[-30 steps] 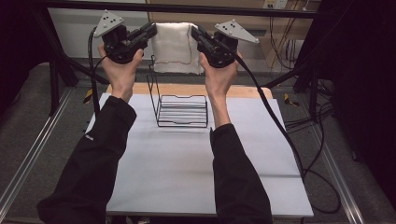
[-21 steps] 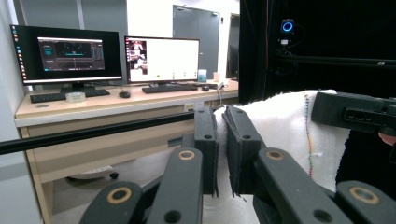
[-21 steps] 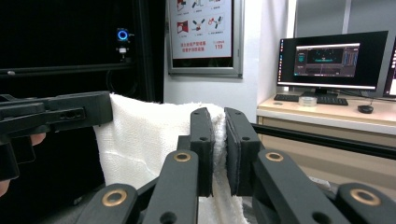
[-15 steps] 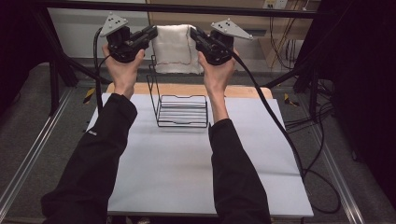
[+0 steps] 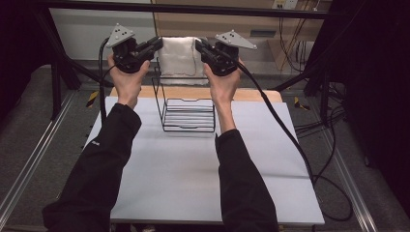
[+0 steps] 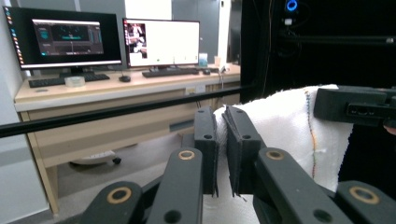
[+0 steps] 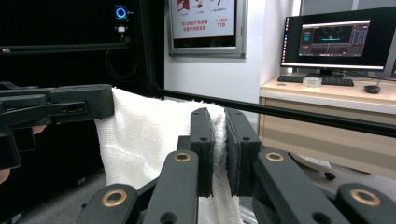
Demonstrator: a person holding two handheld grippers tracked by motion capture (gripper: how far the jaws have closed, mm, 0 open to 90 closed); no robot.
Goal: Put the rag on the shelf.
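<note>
Two tongs hold one white towel [image 5: 177,56] stretched in the air above the far edge of the desk [image 5: 193,183], well above the wire rack [image 5: 186,108] that stands on it. Going by how things lie, the work looks like hanging or laying the towel over the rack.

Biggest risk, as I judge it: the rack is light wire, and a towel dragged across its tall back loop could tip or slide it on the smooth desk.

Next, the towel itself. It hangs slack between the two grips, so if the hands drop unevenly the cloth could bunch to one side, miss the top wire, and fall behind the rack off the desk.

Smaller still, the grips. The left tongs [image 6: 223,135] are clamped narrow on a top corner of the towel, and the right tongs [image 7: 219,135] are clamped just as narrow on the other corner. Each pinches only a thin edge of cloth, so pulling the hands apart too hard could slip a corner free.

Least, the trailing cable [image 5: 280,121] crosses the desk on the right and could snag as the right hand lowers.
</note>
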